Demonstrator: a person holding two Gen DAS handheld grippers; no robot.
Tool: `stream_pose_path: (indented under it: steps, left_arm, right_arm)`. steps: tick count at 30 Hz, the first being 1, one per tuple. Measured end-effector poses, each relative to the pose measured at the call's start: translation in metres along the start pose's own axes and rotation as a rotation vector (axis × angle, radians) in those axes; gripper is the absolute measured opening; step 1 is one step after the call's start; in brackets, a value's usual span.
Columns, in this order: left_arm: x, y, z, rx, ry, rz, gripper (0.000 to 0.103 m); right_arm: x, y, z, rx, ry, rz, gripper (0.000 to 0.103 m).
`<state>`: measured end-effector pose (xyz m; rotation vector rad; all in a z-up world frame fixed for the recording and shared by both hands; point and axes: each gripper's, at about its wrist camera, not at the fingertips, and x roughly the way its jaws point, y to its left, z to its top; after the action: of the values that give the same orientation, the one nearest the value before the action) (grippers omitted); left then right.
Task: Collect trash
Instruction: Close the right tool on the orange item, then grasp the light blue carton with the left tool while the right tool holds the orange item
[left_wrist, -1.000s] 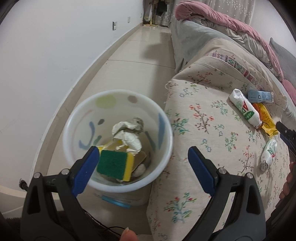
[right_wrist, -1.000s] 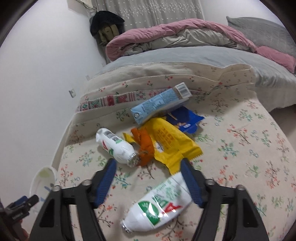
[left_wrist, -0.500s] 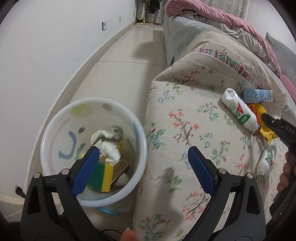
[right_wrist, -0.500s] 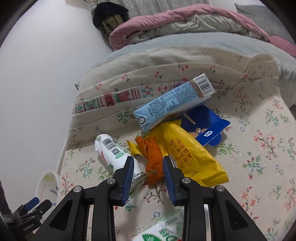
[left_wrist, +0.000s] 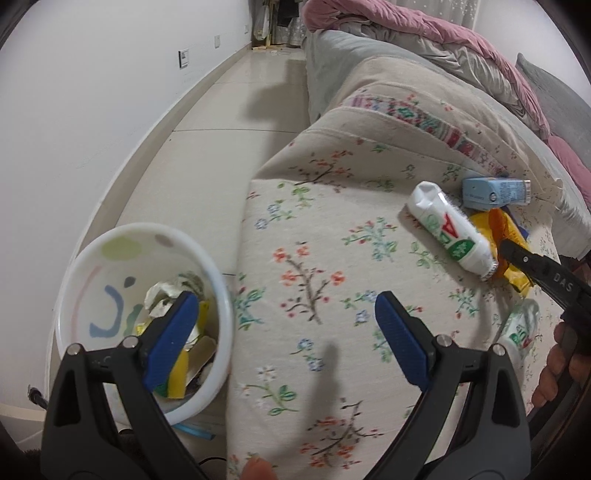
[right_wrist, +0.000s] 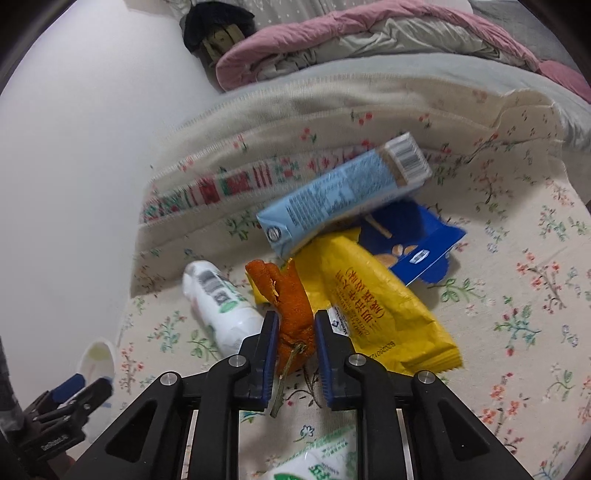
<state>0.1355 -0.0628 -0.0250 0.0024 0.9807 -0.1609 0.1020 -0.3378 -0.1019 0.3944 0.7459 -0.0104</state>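
My right gripper (right_wrist: 295, 339) is shut on a piece of orange peel (right_wrist: 291, 295) with a stalk, on the floral bed cover (right_wrist: 517, 314). Around it lie a white yogurt bottle (right_wrist: 221, 306), a yellow snack wrapper (right_wrist: 376, 306), a light blue carton (right_wrist: 343, 195), a dark blue wrapper (right_wrist: 424, 251) and a second white bottle (right_wrist: 317, 461) under the gripper. My left gripper (left_wrist: 284, 343) is open and empty, above the bed's edge next to the white trash bin (left_wrist: 110, 258), which holds crumpled paper and a sponge.
The bin stands on the tiled floor (left_wrist: 207, 147) between the white wall (left_wrist: 74, 110) and the bed. A pink and grey duvet (right_wrist: 369, 40) is piled at the far end. A dark bag (right_wrist: 214, 26) leans at the wall.
My right gripper moved forward past the near bottle and closed on the orange peel. My left gripper swung right, from over the bin toward the bed cover, staying open.
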Motion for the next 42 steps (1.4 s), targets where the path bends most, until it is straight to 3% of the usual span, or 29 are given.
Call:
stream_pose_path:
  steps: [9, 20, 28, 34, 36, 38, 42]
  left_arm:
    - [-0.007, -0.047, 0.014, 0.087, -0.012, -0.044, 0.096]
    - [0.014, -0.147, 0.056, 0.376, -0.03, -0.073, 0.095]
    - [0.05, -0.207, 0.072, 0.54, -0.009, -0.072, 0.074]
    - [0.064, -0.226, 0.077, 0.594, -0.009, -0.061, 0.069]
    - [0.066, -0.228, 0.081, 0.604, -0.01, -0.064, 0.065]
    - [0.068, -0.233, 0.084, 0.612, -0.01, -0.066, 0.05]
    - [0.064, -0.235, 0.084, 0.647, -0.04, -0.079, 0.048]
  right_arm:
    - [-0.06, -0.022, 0.005, 0.039, -0.111, -0.007, 0.02]
    - [-0.089, -0.088, -0.006, 0.175, -0.127, -0.066, 0.02]
    - [-0.091, -0.107, -0.008, 0.229, -0.128, -0.064, 0.02]
    - [-0.091, -0.117, -0.01, 0.252, -0.124, -0.059, 0.02]
    - [-0.09, -0.119, -0.011, 0.258, -0.122, -0.06, 0.02]
    - [-0.09, -0.12, -0.012, 0.262, -0.119, -0.061, 0.02]
    - [-0.09, -0.123, -0.013, 0.273, -0.117, -0.063, 0.02]
